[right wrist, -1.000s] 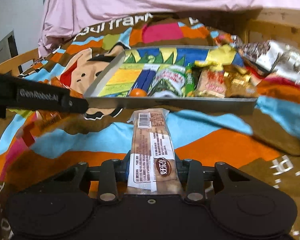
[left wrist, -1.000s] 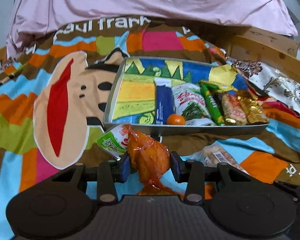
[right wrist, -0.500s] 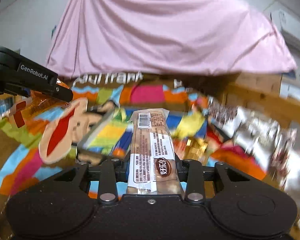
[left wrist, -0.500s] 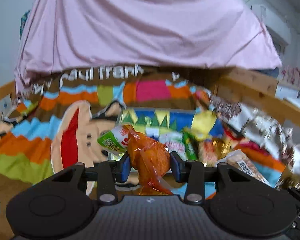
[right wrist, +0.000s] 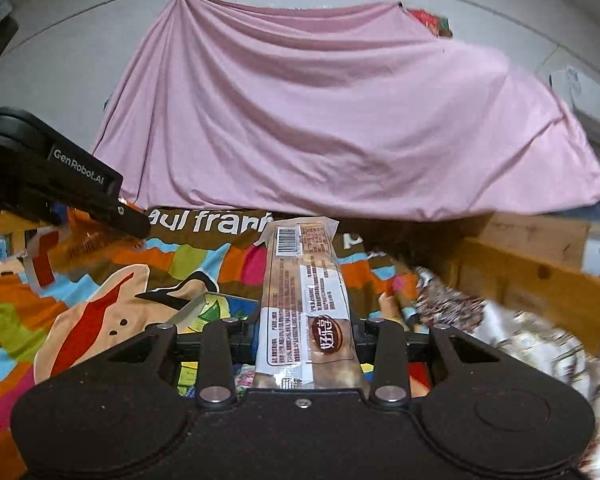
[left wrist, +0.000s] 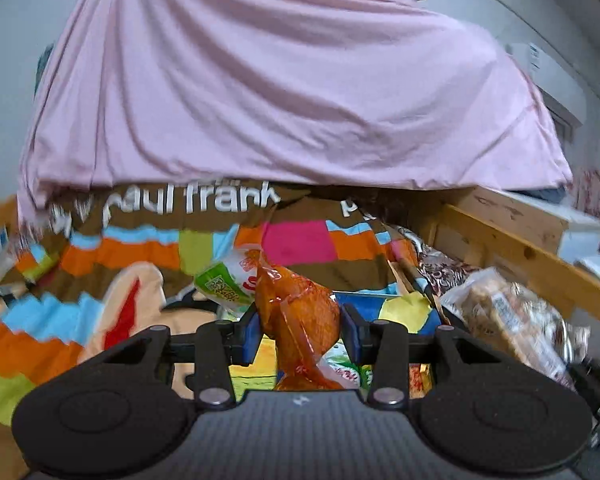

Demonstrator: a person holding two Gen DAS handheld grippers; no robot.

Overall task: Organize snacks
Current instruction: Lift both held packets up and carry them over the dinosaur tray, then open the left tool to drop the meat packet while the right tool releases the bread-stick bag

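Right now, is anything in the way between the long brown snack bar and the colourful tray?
Nothing visible: the right gripper holds the long clear-wrapped brown snack bar over the colourful metal tray, mostly hidden below.

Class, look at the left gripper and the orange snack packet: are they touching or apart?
Touching. The left wrist view shows the left gripper with both blue pads pressed against the sides of the orange packet.

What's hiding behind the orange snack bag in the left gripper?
Behind the orange snack bag, a green-and-white packet sticks out on its left. Below lies the colourful tray, mostly covered by the bag and the left gripper, so what it holds is hard to tell.
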